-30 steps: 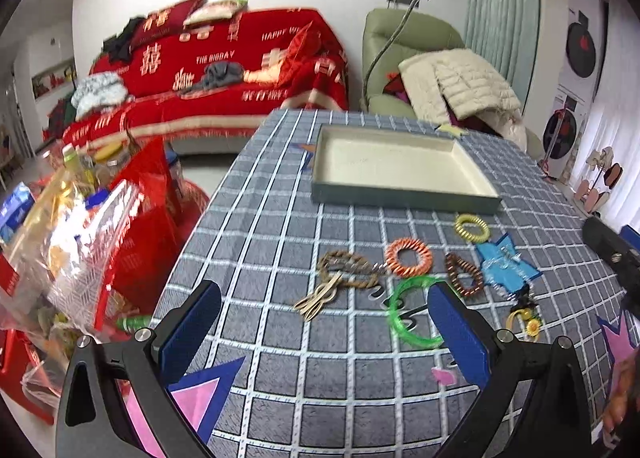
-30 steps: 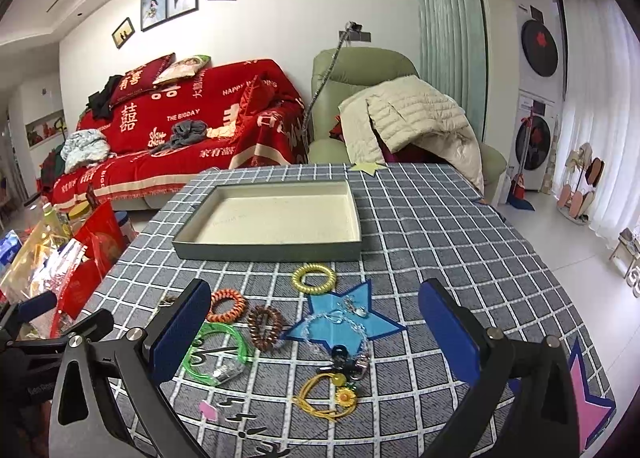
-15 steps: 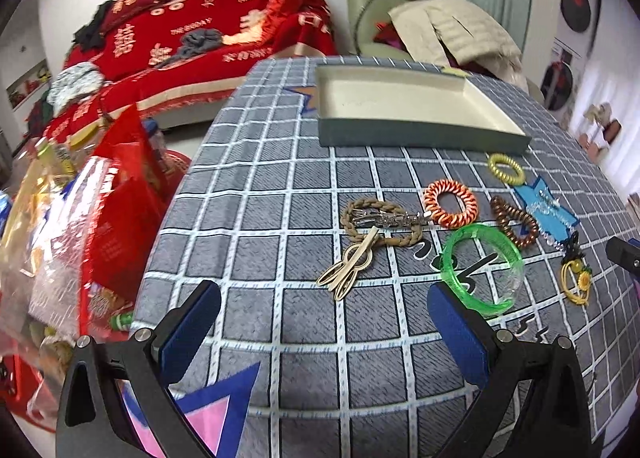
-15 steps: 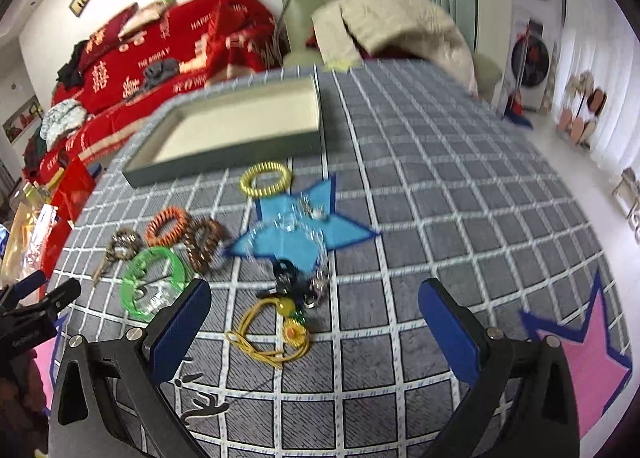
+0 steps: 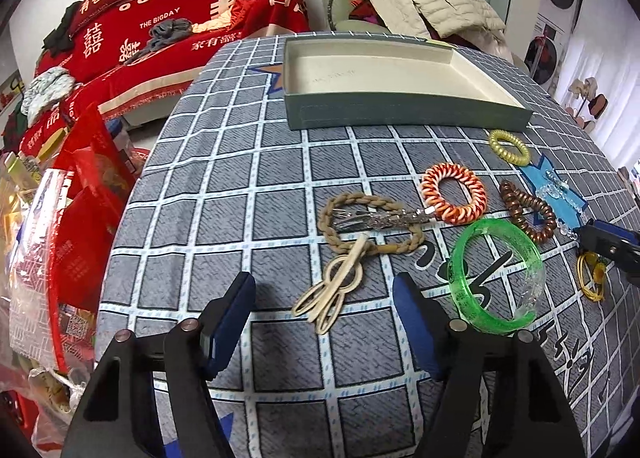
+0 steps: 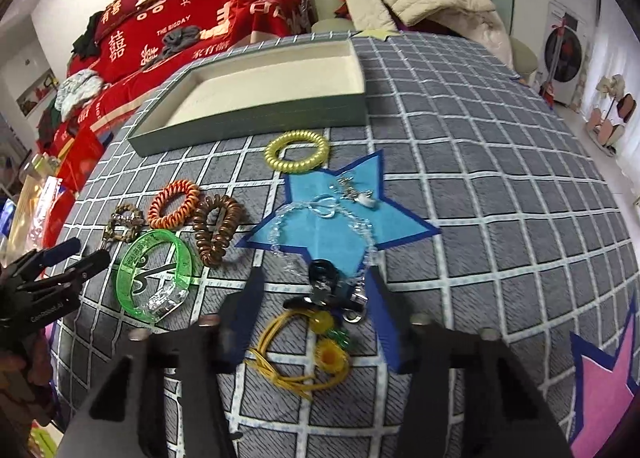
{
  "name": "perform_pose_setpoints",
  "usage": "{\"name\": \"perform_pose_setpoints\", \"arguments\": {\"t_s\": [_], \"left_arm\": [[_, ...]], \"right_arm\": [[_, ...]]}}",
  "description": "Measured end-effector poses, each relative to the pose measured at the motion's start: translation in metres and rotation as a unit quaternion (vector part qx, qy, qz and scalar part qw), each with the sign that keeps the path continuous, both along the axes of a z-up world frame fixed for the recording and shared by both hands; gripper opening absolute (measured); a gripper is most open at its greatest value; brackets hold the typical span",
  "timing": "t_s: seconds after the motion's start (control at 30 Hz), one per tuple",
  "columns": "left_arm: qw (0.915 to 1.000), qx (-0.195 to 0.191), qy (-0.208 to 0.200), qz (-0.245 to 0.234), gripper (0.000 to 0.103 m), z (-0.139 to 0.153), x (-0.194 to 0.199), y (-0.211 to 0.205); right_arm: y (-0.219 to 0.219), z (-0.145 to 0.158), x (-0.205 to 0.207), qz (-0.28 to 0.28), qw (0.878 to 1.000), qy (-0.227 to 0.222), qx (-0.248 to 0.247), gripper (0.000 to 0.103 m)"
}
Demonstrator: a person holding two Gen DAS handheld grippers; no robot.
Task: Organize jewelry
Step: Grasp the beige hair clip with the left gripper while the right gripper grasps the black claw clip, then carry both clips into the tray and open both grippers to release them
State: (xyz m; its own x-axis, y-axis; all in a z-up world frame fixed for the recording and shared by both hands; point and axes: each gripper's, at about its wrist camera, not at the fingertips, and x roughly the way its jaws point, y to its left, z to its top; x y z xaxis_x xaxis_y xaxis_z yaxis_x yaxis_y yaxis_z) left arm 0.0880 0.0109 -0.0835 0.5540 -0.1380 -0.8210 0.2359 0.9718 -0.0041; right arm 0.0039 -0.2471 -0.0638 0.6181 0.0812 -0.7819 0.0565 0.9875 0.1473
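Jewelry lies before an empty tray; left gripper closing around a wooden hairpin, right gripper closing around yellow cord, neither pressing.

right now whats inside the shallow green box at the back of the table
Nothing visible: the shallow green box shows only a bare cream lining in both views. Its near wall hides a thin strip of floor just behind it. All the jewelry, like the yellow coil ring, lies outside on the tablecloth.

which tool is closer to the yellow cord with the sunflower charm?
Right. The right tool has been closing, its fingers straddling the yellow cord with the sunflower charm, not yet pressing it. The left tool is by the beige wooden hair clip, beyond the green bangle.
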Motion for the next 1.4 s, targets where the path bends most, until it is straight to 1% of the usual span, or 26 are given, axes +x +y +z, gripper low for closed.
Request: {"name": "perform_pose_setpoints", "arguments": {"t_s": [0.07, 0.13, 0.17, 0.2, 0.23, 0.27, 0.37, 0.5, 0.63, 0.77, 0.9, 1.0, 1.1, 1.17, 1.23, 1.4], "left_arm": [[1.0, 0.002, 0.001, -0.006, 0.08, -0.001, 0.0, -0.003], [0.9999, 0.002, -0.002, -0.011, 0.075, -0.001, 0.0, -0.006], [0.9999, 0.002, -0.004, -0.014, 0.066, 0.0, -0.001, -0.007], [0.9998, 0.002, -0.006, -0.016, 0.057, 0.0, -0.002, -0.007], [0.9998, 0.002, -0.007, -0.019, 0.053, 0.001, -0.003, -0.008], [0.9997, 0.001, -0.008, -0.022, 0.045, 0.001, -0.004, -0.009], [0.9994, -0.002, -0.011, -0.032, 0.038, 0.002, -0.007, -0.01], [0.9993, -0.02, -0.01, -0.028, 0.038, 0.005, -0.011, -0.006], [0.9983, -0.053, -0.01, -0.022, 0.038, 0.015, -0.014, 0.002], [0.9972, -0.07, -0.016, -0.02, 0.038, 0.03, -0.015, 0.006], [0.9961, -0.081, -0.029, -0.019, 0.038, 0.05, -0.006, 0.007], [0.9948, -0.091, -0.041, -0.02, 0.038, 0.064, 0.009, 0.002], [0.9954, -0.078, -0.053, -0.015, 0.038, 0.072, 0.03, -0.006], [0.9955, -0.075, -0.057, -0.011, 0.038, 0.073, 0.046, -0.012], [0.9957, -0.075, -0.054, -0.005, 0.038, 0.074, 0.069, -0.019], [0.9962, -0.065, -0.057, 0.007, 0.038, 0.073, 0.12, -0.036]], "right_arm": [[0.001, -0.003, 0.002, 0.002, 1.0, 0.003, 0.005, 0.038], [0.003, -0.004, 0.003, 0.004, 1.0, 0.006, 0.002, 0.027], [0.003, -0.004, 0.003, 0.004, 1.0, 0.006, 0.001, 0.02], [0.004, -0.004, 0.003, 0.005, 1.0, 0.006, 0.001, 0.02], [0.004, -0.004, 0.003, 0.006, 1.0, 0.006, 0.003, 0.02], [0.003, -0.003, 0.001, 0.005, 1.0, 0.001, 0.007, 0.02], [-0.001, 0.002, -0.004, 0.002, 1.0, -0.01, 0.021, 0.02], [-0.012, 0.008, -0.009, -0.005, 0.998, -0.021, 0.056, 0.02], [-0.02, 0.014, -0.009, -0.01, 0.996, -0.026, 0.083, 0.02], [-0.026, 0.025, -0.005, -0.006, 0.993, -0.033, 0.115, 0.02], [-0.031, 0.039, 0.007, 0.002, 0.987, -0.041, 0.156, 0.02], [-0.033, 0.051, 0.023, 0.009, 0.986, -0.05, 0.161, 0.02], [-0.031, 0.063, 0.042, 0.018, 0.987, -0.057, 0.151, 0.02], [-0.029, 0.072, 0.063, 0.026, 0.988, -0.062, 0.139, 0.02], [-0.027, 0.075, 0.077, 0.029, 0.988, -0.064, 0.137, 0.02], [-0.027, 0.082, 0.133, 0.031, 0.988, -0.06, 0.137, 0.02]]}}
